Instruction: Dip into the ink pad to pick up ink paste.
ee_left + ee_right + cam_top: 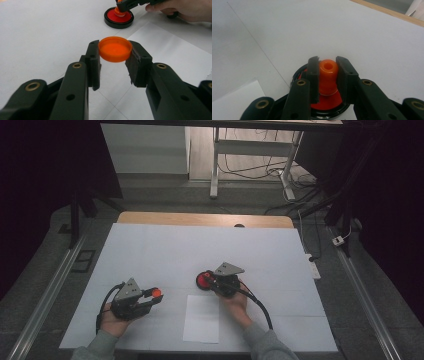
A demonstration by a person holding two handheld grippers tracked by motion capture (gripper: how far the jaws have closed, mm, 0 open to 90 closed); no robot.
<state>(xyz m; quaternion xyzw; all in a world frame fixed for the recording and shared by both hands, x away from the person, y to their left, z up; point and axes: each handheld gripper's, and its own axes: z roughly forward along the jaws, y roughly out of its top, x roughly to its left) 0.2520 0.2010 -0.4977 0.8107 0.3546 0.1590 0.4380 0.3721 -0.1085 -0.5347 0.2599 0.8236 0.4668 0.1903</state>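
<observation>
Left gripper: jaws clamped on a round orange plastic cap, one pad against each side of its rim, hollow face turned up; the cap is carried clear of the white table cover, level between the pads.

Right gripper: jaws clamped on a small orange plastic stem with a hole in its top, gripped at its sides; the stem stands upright on a red disc ringed in black, which sits directly under the jaws on the cover; from the left gripper view the same red and black base lies ahead of the left jaws, well apart.

A white paper sheet lies flat between the two hands, nearer the person, touched by neither gripper.

Step in hand, by my reading: stamp-like piece steadied by the right hand, cap held ready in the left; pairing of the two not yet begun.

Next move likely calls for: bringing cap and stem together; cap's hollow face must be turned toward whatever end it fits, which I cannot tell from here; right grip must hold firm so the base does not skate on the smooth cover.
</observation>
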